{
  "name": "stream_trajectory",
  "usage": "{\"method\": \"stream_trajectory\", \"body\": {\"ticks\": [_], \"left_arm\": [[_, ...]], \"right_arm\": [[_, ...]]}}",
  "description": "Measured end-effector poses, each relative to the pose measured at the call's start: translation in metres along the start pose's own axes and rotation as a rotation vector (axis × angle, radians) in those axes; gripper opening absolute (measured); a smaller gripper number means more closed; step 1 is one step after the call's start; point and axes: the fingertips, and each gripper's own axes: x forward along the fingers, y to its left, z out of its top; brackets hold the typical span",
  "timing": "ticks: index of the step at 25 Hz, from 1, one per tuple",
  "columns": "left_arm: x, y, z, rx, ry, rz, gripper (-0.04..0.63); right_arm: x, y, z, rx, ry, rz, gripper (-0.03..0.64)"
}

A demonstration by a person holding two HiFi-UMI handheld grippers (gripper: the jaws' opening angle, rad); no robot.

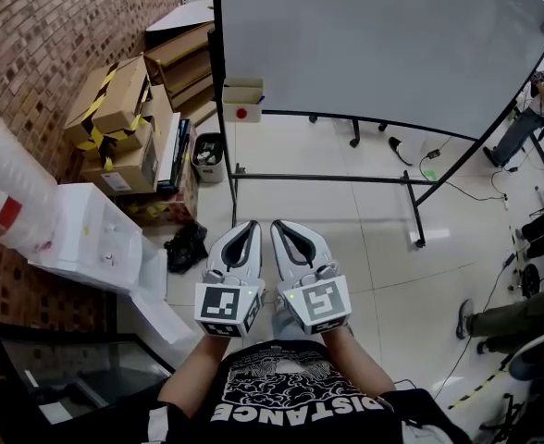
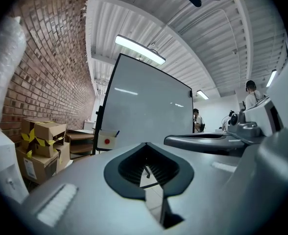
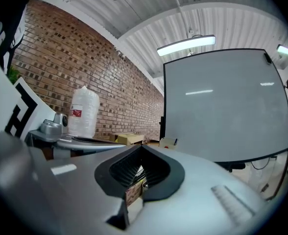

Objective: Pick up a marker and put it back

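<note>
Left gripper (image 1: 251, 225) and right gripper (image 1: 278, 225): jaws of both clenched tip to tip with nothing between them, held side by side in front of the person's chest. Ahead, well apart from both, a whiteboard (image 1: 383, 44) on a stand over the tiled floor (image 1: 346, 248). The marker (image 2: 117, 132) stands in a small box (image 1: 242, 100) with a red dot, at the whiteboard's lower left edge. Cardboard cartons (image 1: 124, 118) are stacked along the brick wall (image 1: 31, 26) at left.

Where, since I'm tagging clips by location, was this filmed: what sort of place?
Probably a lab or workshop room, partly used for storage: a large rolling whiteboard, a bare brick wall, and stacked cardboard boxes on the tiled floor.
</note>
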Motion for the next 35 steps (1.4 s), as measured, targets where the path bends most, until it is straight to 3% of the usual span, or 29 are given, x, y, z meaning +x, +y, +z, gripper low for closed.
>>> {"method": "stream_trajectory", "body": {"ticks": [12, 22, 35], "left_arm": [[0.098, 0.029, 0.015, 0.023, 0.004, 0.050, 0.006], [0.167, 0.042, 0.018, 0.021, 0.024, 0.136, 0.006], [0.200, 0.057, 0.017, 0.034, 0.038, 0.209, 0.006]], "right_arm": [[0.078, -0.069, 0.006, 0.007, -0.022, 0.063, 0.000], [0.126, -0.124, 0.005, 0.021, -0.025, 0.158, 0.000], [0.175, -0.154, -0.001, 0.022, -0.041, 0.226, 0.021]]}}
